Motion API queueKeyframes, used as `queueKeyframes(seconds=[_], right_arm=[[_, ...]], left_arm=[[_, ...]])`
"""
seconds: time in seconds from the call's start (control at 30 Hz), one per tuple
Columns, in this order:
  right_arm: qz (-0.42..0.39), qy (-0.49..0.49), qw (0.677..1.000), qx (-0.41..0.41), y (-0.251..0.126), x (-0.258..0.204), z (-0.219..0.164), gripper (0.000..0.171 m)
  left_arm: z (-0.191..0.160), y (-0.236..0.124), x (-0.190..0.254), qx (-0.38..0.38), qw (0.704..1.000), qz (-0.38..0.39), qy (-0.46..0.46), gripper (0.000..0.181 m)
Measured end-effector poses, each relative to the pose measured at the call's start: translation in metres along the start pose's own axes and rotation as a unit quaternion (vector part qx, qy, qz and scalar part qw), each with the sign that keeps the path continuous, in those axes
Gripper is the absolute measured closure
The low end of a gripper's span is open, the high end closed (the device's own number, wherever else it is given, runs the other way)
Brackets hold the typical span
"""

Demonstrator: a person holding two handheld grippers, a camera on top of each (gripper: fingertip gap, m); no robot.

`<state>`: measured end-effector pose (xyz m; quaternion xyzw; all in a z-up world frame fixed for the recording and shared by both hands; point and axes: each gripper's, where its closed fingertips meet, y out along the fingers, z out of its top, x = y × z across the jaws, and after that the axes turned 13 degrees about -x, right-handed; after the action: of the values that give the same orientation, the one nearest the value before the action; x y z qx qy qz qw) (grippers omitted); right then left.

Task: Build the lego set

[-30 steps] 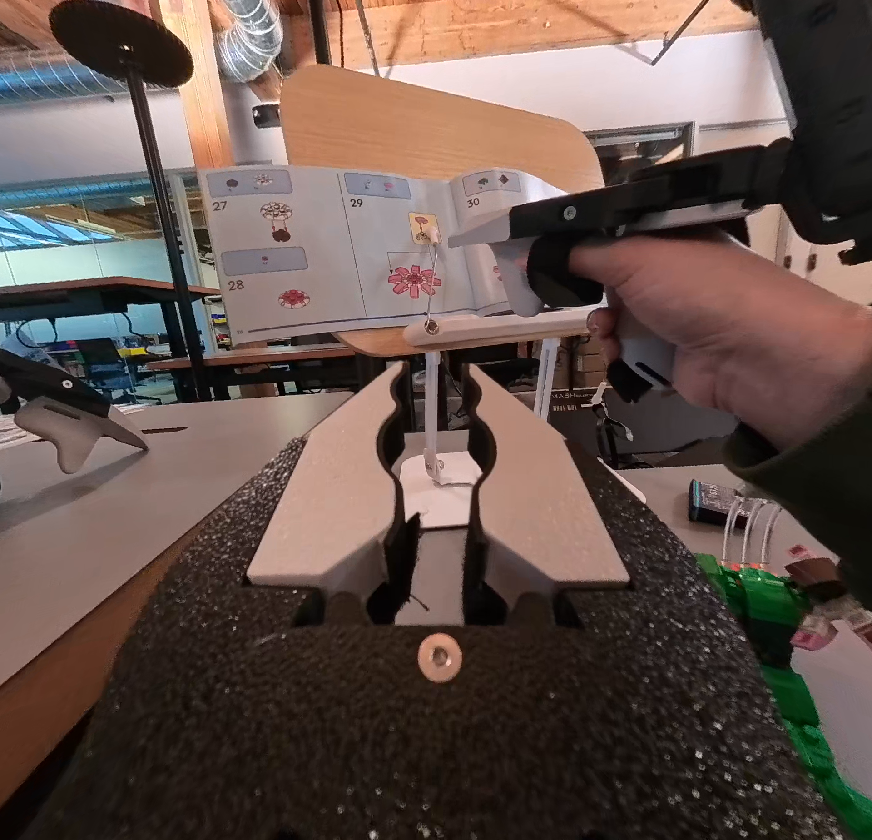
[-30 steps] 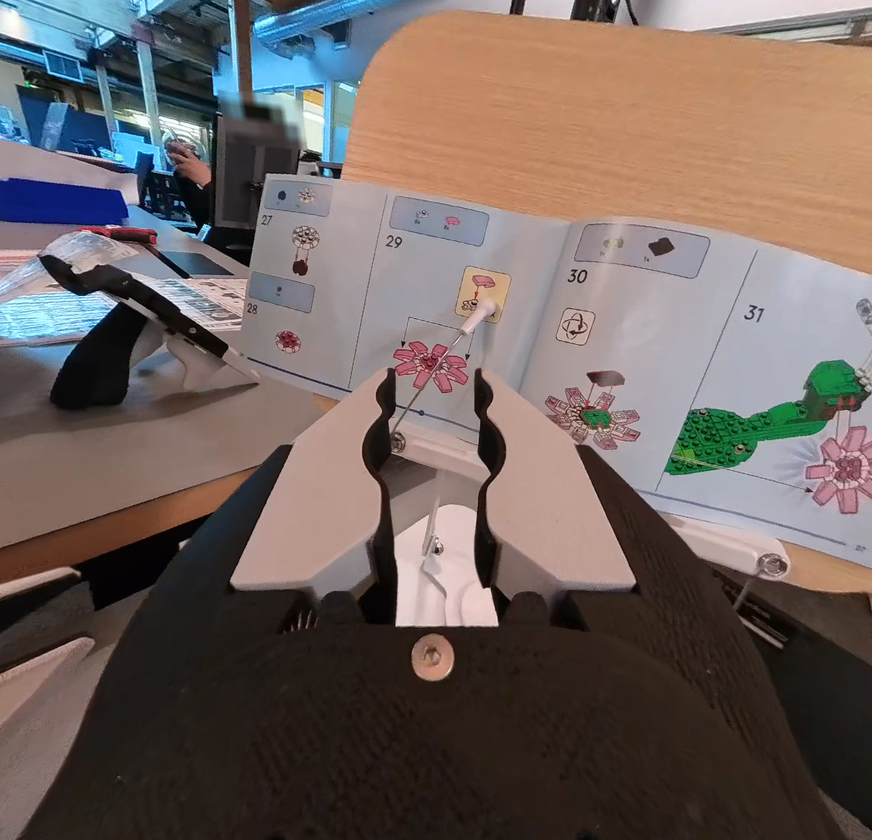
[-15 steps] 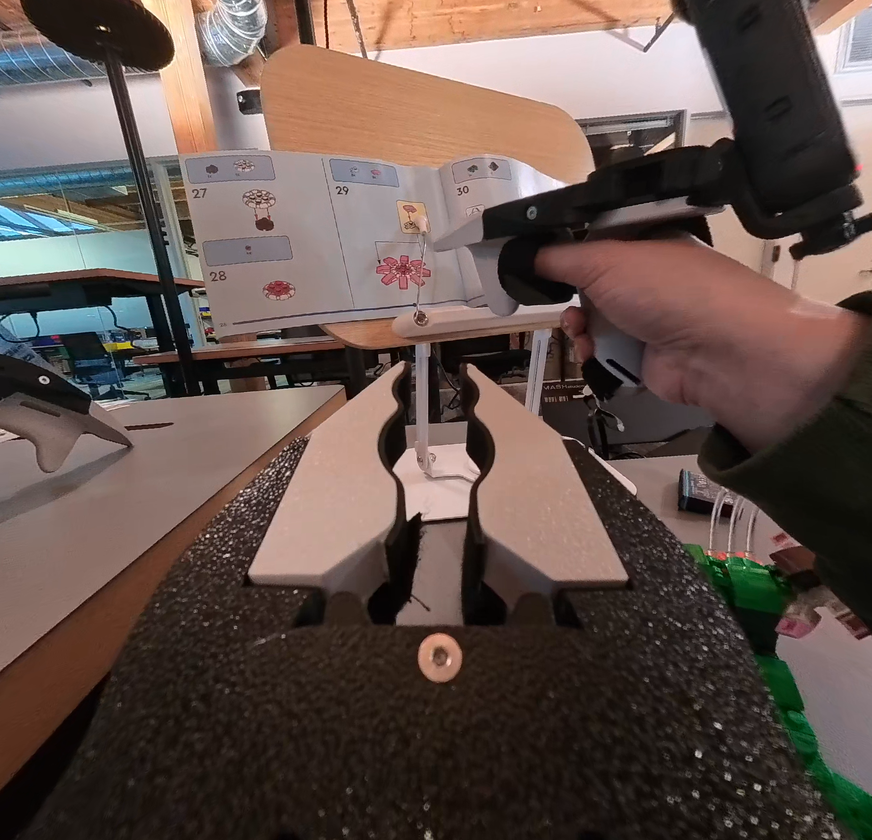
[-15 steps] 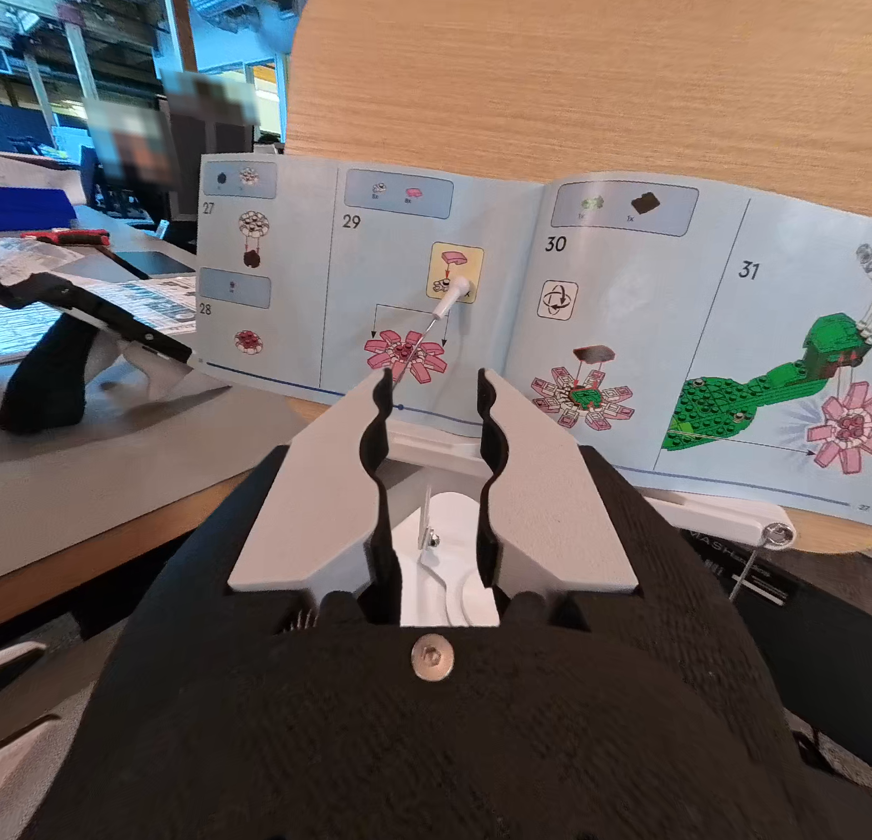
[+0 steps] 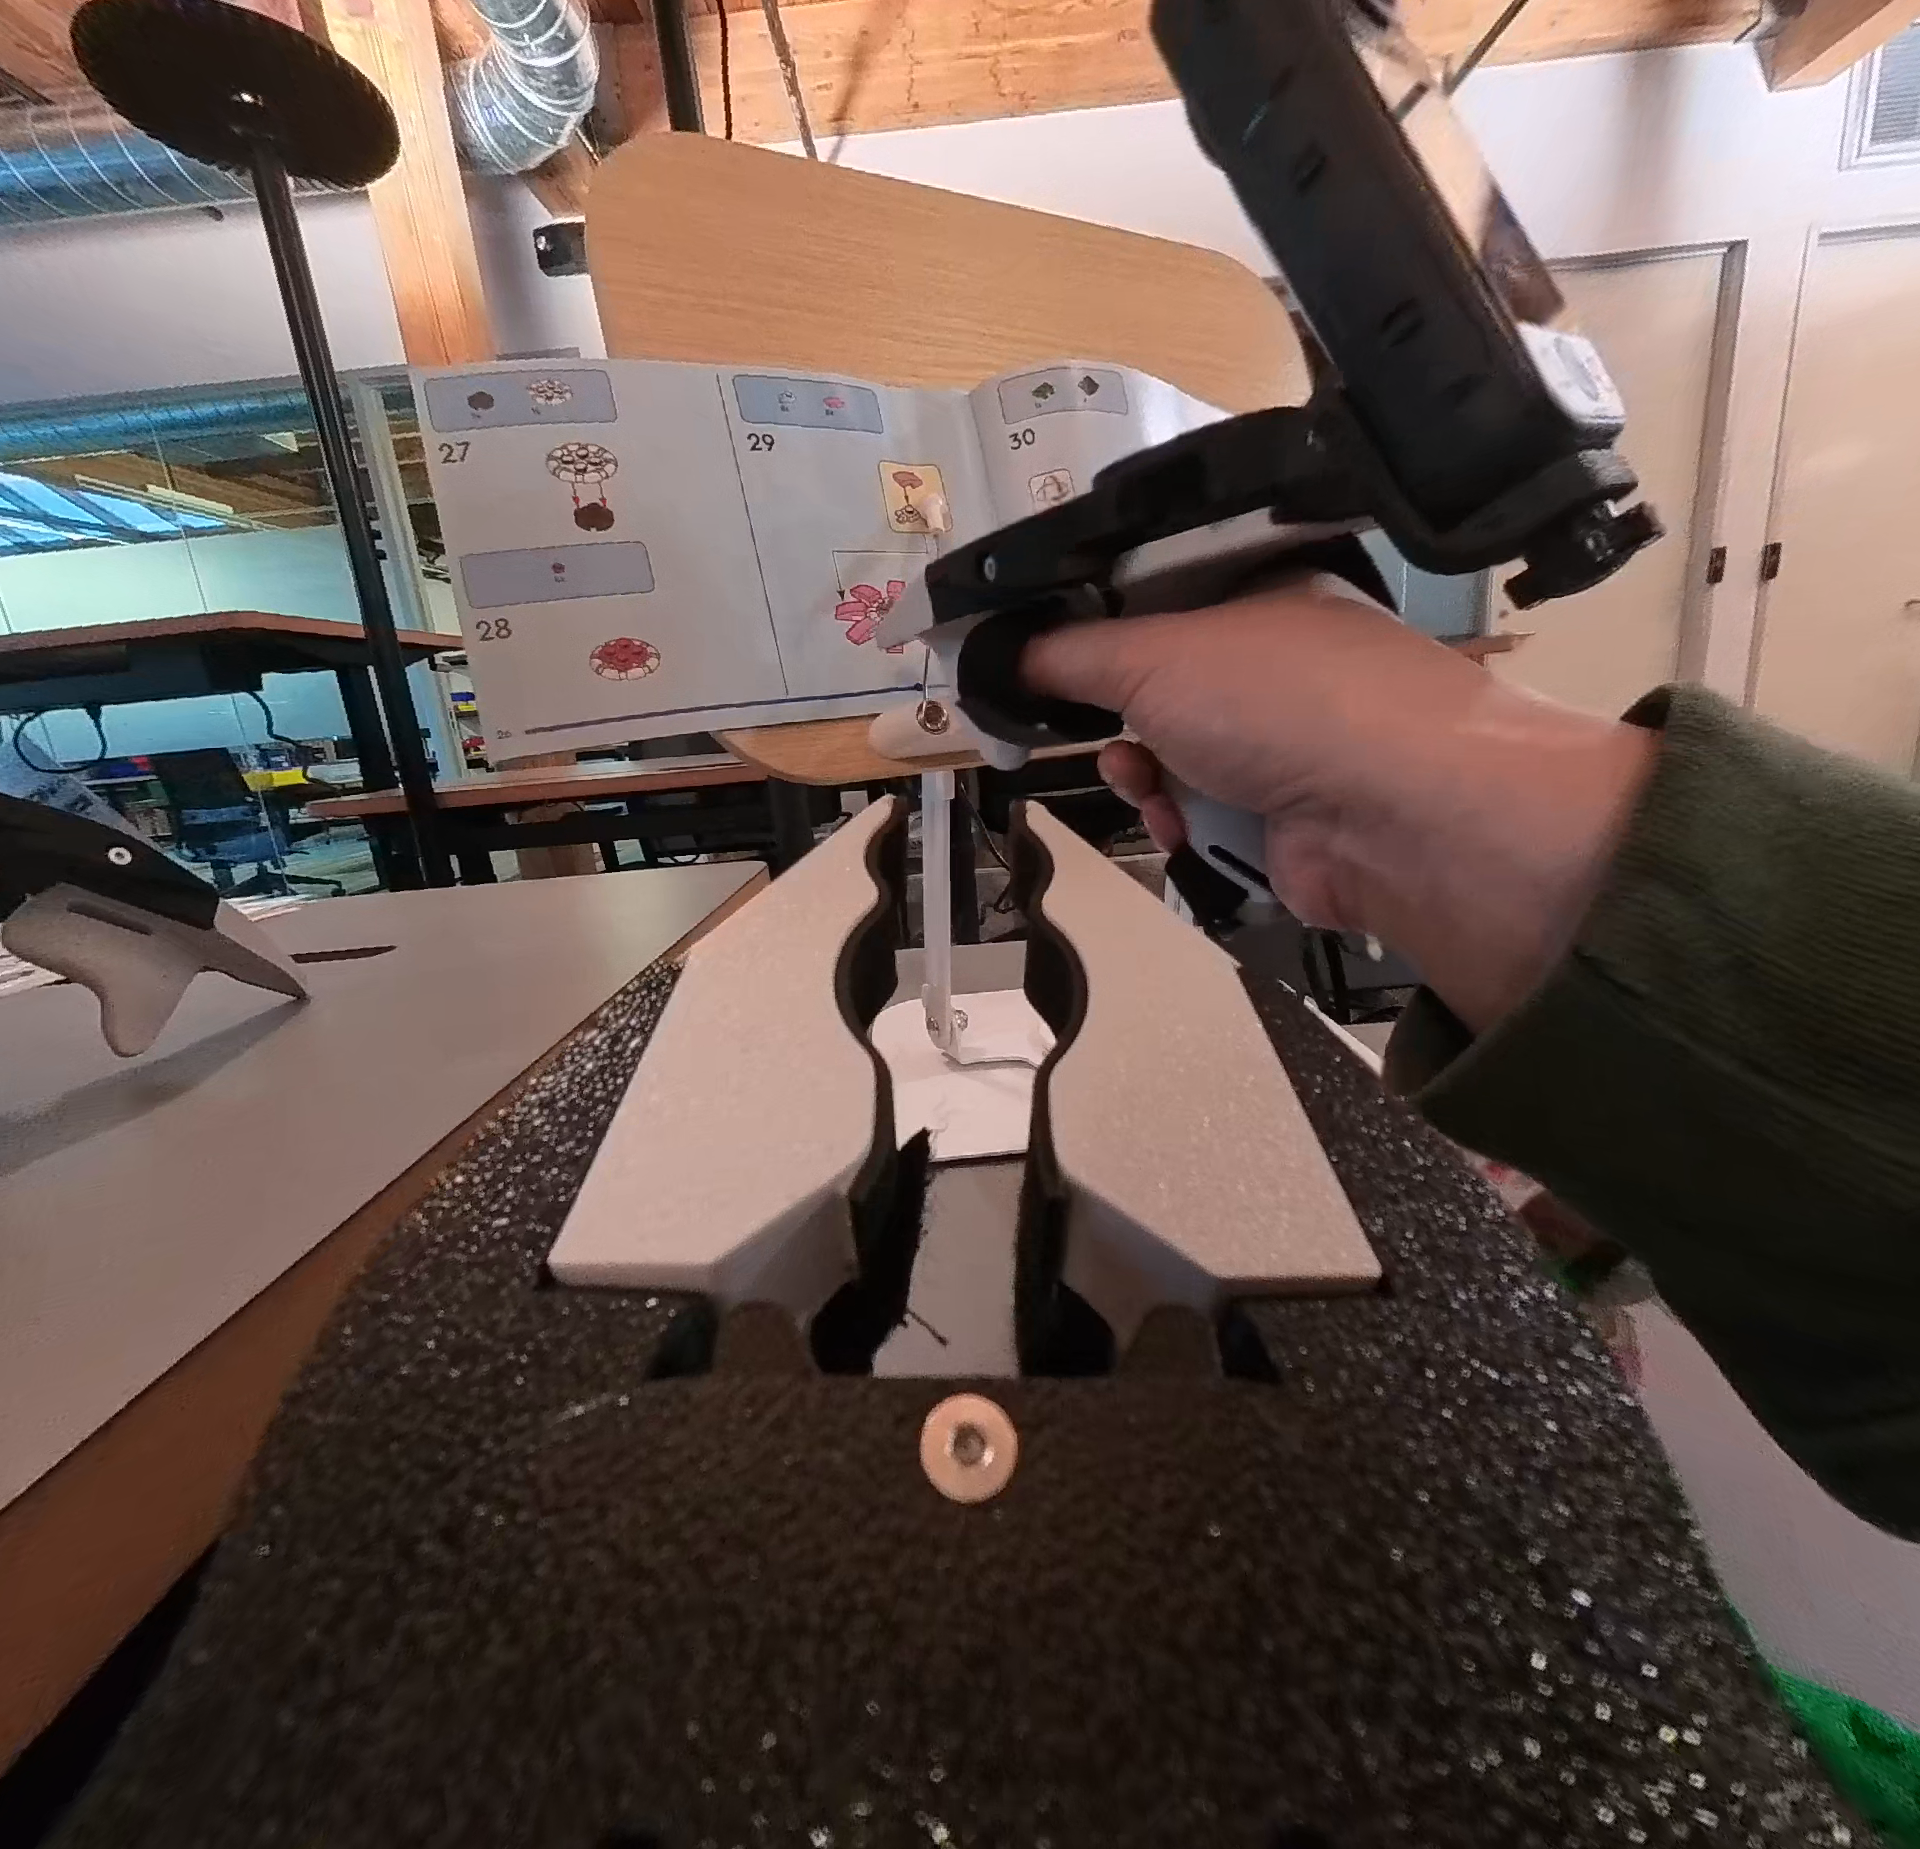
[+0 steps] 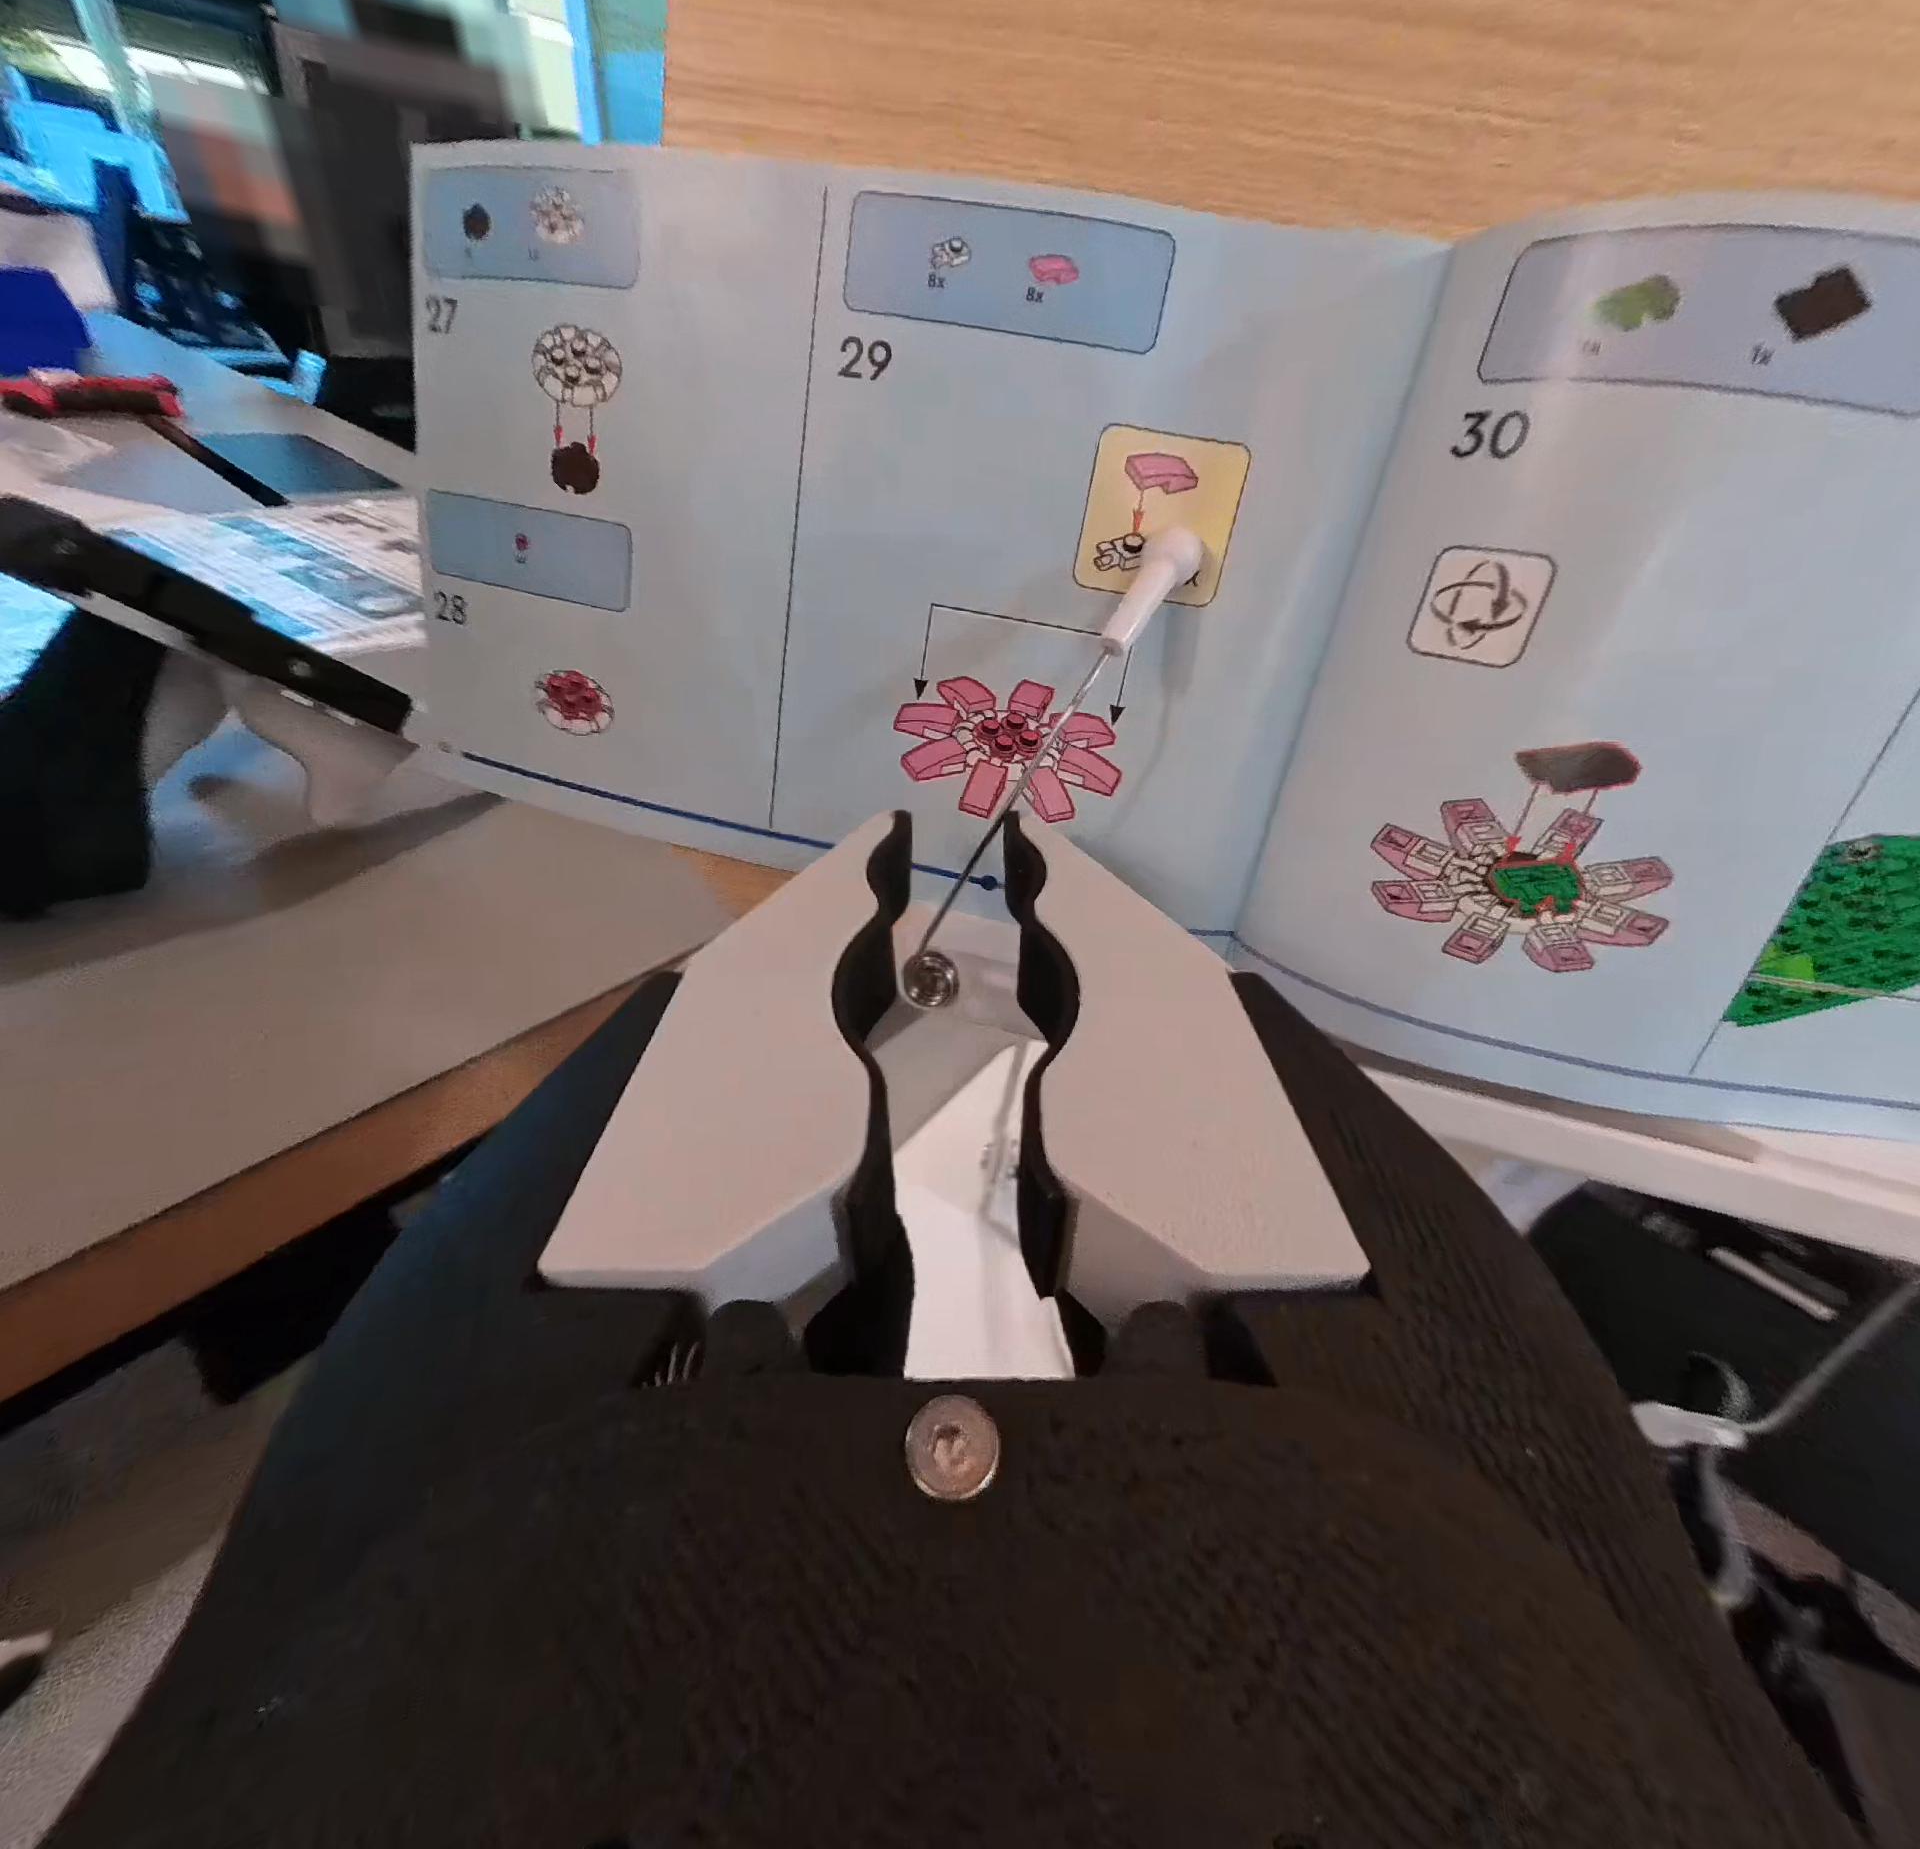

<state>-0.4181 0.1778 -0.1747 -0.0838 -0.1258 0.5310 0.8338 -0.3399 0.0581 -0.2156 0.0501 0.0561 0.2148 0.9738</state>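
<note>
The open instruction booklet (image 6: 675, 449) leans on a wooden board (image 6: 1247, 54), with flower-building steps showing. A thin wire page holder (image 6: 1049, 729) with a white tip presses on the left page. My right gripper (image 6: 956, 828) is close in front of the page. Its jaws are slightly apart and empty, and the wire passes between the tips. My left gripper (image 5: 958, 823) is open and empty, pointing at the stand's white base (image 5: 966, 1072). In the left wrist view a hand (image 5: 1299, 760) holds the right gripper (image 5: 904, 630) against the booklet (image 5: 675, 511).
A spare gripper (image 5: 104, 926) lies on the grey table at the left; it also shows in the right wrist view (image 6: 156, 594). A green lego build (image 5: 1860, 1758) lies at the bottom right. A black disc on a pole (image 5: 239, 95) stands behind. The gap from one gripper's tips to the other's is roughly 15 cm.
My right gripper has moved forward to the booklet's left page and its jaws have narrowed around the wire holder. My left gripper has hardly moved.
</note>
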Motion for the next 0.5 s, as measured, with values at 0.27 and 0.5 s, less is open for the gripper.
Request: queueKeyframes(seconds=[0.27, 0.5], right_arm=[[-0.079, -0.173, 0.981, -0.031, 0.002, 0.000, 0.001, 0.166], [-0.096, -0.349, 0.930, -0.062, 0.005, -0.020, -0.003, 0.170]], left_arm=[[0.001, -0.001, -0.002, 0.003, 1.000, 0.001, -0.008, 0.165], [0.001, -0.002, -0.010, 0.001, 1.000, 0.016, -0.017, 0.166]])
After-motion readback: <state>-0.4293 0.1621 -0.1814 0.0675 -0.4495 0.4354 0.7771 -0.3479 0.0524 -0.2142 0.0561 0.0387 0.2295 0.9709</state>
